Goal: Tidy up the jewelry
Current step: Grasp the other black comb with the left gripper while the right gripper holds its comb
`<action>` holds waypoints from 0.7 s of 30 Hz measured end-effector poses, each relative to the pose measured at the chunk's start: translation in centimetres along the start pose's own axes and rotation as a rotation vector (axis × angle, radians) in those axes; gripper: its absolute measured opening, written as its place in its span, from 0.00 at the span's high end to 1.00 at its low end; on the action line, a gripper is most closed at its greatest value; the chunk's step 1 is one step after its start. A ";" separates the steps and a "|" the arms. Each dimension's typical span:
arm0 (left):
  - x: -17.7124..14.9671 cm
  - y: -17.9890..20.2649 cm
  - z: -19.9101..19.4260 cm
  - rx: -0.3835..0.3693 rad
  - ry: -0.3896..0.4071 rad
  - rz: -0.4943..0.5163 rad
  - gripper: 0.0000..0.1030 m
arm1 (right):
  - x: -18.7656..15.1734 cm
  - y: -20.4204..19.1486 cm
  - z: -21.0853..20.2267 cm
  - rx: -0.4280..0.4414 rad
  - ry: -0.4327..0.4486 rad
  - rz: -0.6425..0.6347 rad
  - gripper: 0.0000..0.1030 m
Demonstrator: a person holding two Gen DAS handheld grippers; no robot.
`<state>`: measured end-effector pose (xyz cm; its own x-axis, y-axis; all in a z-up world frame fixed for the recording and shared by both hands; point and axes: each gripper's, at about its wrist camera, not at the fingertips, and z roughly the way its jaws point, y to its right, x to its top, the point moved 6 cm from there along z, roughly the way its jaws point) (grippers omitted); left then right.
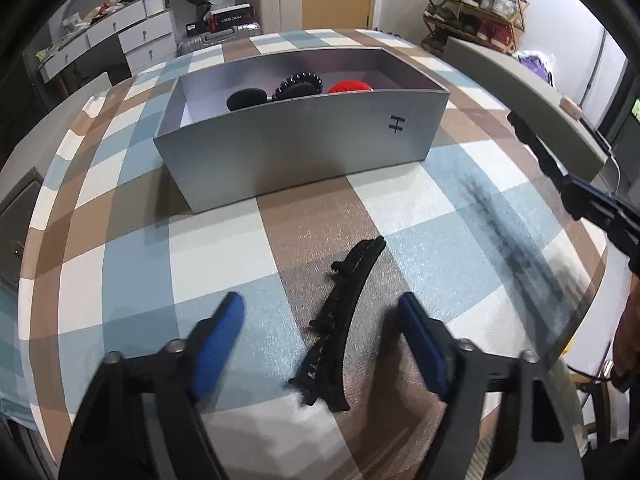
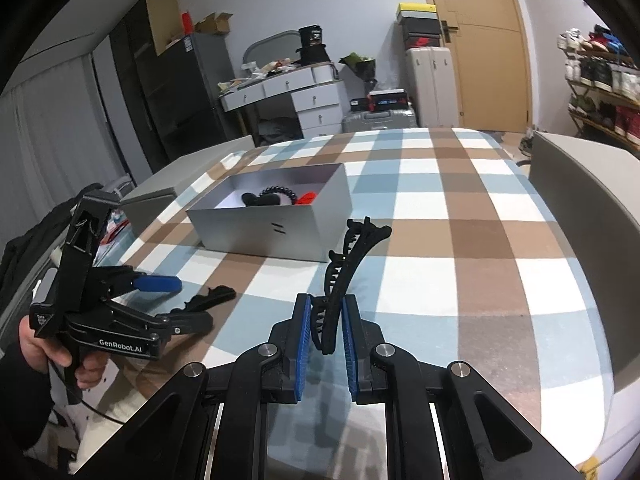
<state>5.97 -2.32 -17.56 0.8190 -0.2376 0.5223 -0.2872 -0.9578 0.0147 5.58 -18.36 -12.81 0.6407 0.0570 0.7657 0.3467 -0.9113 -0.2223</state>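
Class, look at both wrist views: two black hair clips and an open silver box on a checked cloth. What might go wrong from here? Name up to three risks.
1. The right hand-held gripper pinches its hair clip near one end, so it could swing or slip out.
2. The left hand-held gripper straddles the second clip without touching it; closing might nudge it askew.
3. The silver box already holds items, so a long clip may catch on its wall.

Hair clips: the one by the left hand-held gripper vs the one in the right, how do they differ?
The left hand-held gripper straddles a clip lying on the table, pads not touching it. The right hand-held gripper is shut on the other clip, which is lifted, its free end toward the grey box. Both are long, black, curved and toothed.
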 end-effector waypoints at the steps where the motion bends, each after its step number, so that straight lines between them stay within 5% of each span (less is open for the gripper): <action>1: 0.0 0.0 0.0 0.004 -0.001 0.009 0.38 | 0.0 0.1 -0.1 0.000 0.001 0.001 0.86; 8: 0.1 0.4 -0.4 -0.016 -0.014 0.041 0.85 | -0.1 0.3 0.1 0.003 -0.002 0.016 0.86; 21: 0.2 0.4 -1.1 -0.010 -0.006 0.039 0.87 | -0.3 -0.1 0.2 0.017 -0.011 0.000 0.87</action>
<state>5.47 -2.62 -16.47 0.8104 -0.2756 0.5171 -0.3239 -0.9461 0.0034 5.54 -18.21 -13.12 0.6481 0.0612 0.7591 0.3578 -0.9044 -0.2326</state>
